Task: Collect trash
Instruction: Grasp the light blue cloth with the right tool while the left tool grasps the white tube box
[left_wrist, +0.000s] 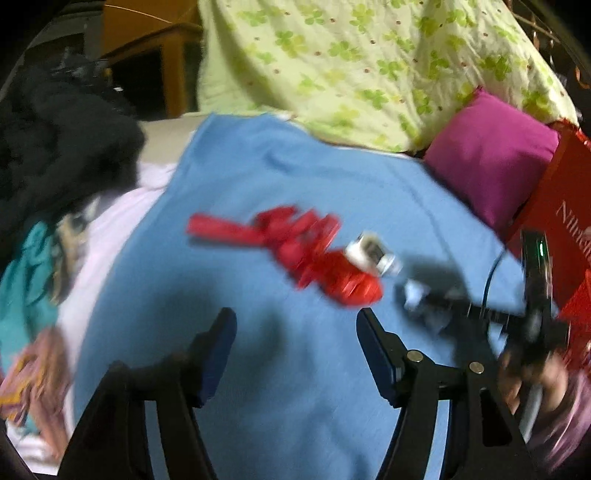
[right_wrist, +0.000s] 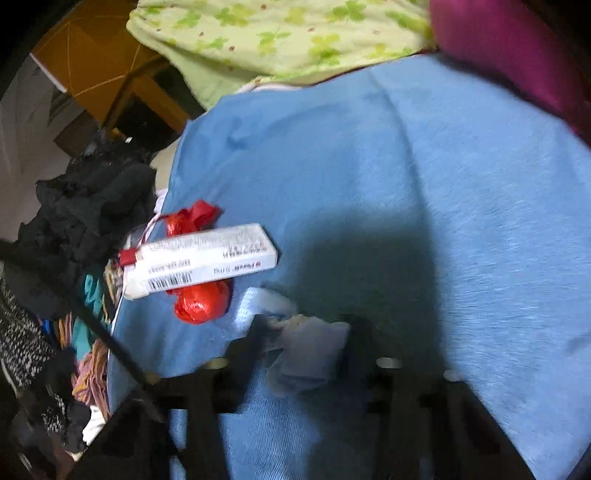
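Observation:
A crumpled red plastic wrapper (left_wrist: 295, 243) lies on the blue blanket (left_wrist: 258, 177), with a white carton (left_wrist: 373, 254) resting on it. My left gripper (left_wrist: 295, 325) is open and empty, just short of the wrapper. In the right wrist view the white carton (right_wrist: 201, 260) lies across the red wrapper (right_wrist: 201, 304) at the left. My right gripper (right_wrist: 306, 343) is shut on a pale crumpled tissue (right_wrist: 310, 354) just above the blanket (right_wrist: 424, 184). It also shows in the left wrist view (left_wrist: 417, 299), holding the tissue to the right of the carton.
A green clover-print quilt (left_wrist: 369, 66) and a magenta pillow (left_wrist: 491, 158) lie at the back. A red paper bag (left_wrist: 561, 229) stands at the right. Dark clothes (left_wrist: 62, 147) and mixed fabrics (right_wrist: 48, 332) are piled at the left. A wooden table (left_wrist: 162, 55) stands behind.

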